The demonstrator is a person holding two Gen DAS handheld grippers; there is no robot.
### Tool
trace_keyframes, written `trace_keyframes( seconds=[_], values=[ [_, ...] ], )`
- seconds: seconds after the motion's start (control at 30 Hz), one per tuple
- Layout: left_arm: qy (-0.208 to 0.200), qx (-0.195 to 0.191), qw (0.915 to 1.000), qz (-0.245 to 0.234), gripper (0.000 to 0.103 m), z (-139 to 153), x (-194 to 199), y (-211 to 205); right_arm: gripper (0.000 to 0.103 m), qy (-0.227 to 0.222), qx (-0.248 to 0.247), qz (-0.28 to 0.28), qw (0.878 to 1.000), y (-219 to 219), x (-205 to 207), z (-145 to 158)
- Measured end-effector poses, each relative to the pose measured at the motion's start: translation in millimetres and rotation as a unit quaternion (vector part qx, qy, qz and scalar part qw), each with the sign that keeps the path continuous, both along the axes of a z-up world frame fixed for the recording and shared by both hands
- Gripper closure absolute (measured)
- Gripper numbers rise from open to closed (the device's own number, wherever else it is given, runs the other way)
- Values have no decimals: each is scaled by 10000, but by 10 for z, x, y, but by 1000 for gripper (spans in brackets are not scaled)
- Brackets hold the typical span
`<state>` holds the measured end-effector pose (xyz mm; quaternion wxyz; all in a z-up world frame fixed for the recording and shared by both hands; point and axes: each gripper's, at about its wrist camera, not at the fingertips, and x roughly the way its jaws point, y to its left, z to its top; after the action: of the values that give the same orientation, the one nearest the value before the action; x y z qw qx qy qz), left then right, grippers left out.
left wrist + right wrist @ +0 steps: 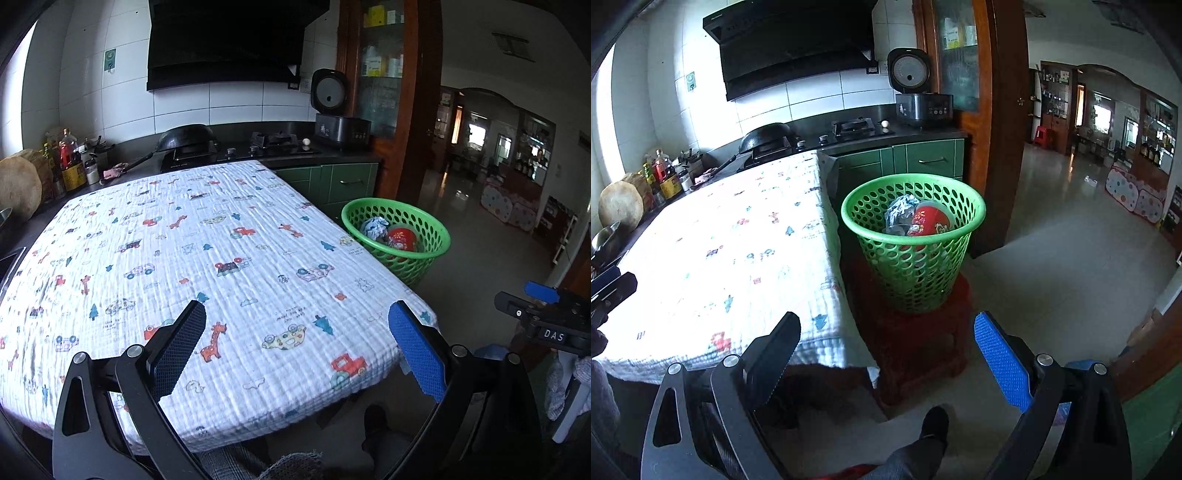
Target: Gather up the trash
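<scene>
At two o'clock off the bench [221,229], the basket [975,210] holds trash [931,219]; left gripper [295,328] and right gripper [886,339] gape wide, empty.

A home kitchen: gas stove [275,140], wok [186,137], range hood [225,40], rice cooker [338,110], tiled wall [229,107].

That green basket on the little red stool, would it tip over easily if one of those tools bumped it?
Probably yes. The green basket looks like thin perforated plastic, so likely light. It narrows toward its base and perches on a small red stool, so a sideways nudge might topple it. The trash inside seems too little to steady it.
</scene>
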<state>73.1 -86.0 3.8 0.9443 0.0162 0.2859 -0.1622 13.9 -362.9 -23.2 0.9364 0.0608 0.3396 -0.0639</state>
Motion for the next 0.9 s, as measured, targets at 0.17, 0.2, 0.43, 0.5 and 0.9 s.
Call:
trace_keyframes(
  seconds=[0.17,0.2,0.43,0.5,0.9],
  values=[
    [16,-12,10000,13,5,-34,-46,26,11,-3,-49,21,10000,50,-41,12],
    [21,-32,10000,3,5,-40,-49,29,11,5,-59,19,10000,59,-45,11],
    [84,28,10000,8,5,-99,-37,-6,11,54,-90,63,9999,92,-58,-10],
    [60,100,9999,20,5,-103,-50,-16,11,69,-98,75,9999,104,-59,-20],
    [105,186,9998,21,5,-127,-61,-56,11,92,-104,106,9998,111,-55,-21]
  ],
)
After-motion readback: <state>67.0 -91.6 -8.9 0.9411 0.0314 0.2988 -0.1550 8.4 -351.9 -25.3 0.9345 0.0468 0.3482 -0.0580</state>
